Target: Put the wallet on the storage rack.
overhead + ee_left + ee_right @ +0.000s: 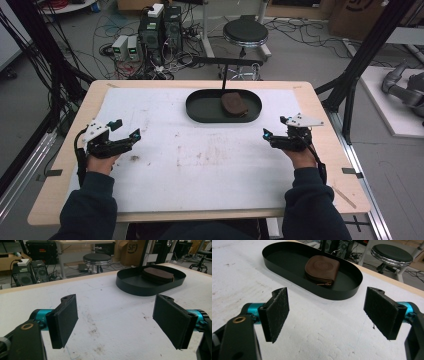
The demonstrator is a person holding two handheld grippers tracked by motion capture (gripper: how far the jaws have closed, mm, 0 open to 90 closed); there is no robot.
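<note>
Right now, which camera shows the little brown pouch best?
The right gripper view: the brown pouch is close, with its zip edge showing. The high view shows it small in the black tray; the left gripper view catches it edge-on.

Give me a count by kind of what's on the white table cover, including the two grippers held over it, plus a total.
Black oval tray: 1
Brown pouch lying in the tray: 1
Grippers: 2, the left gripper and the right gripper, both with jaws open and nothing between them
Total: 4
</note>
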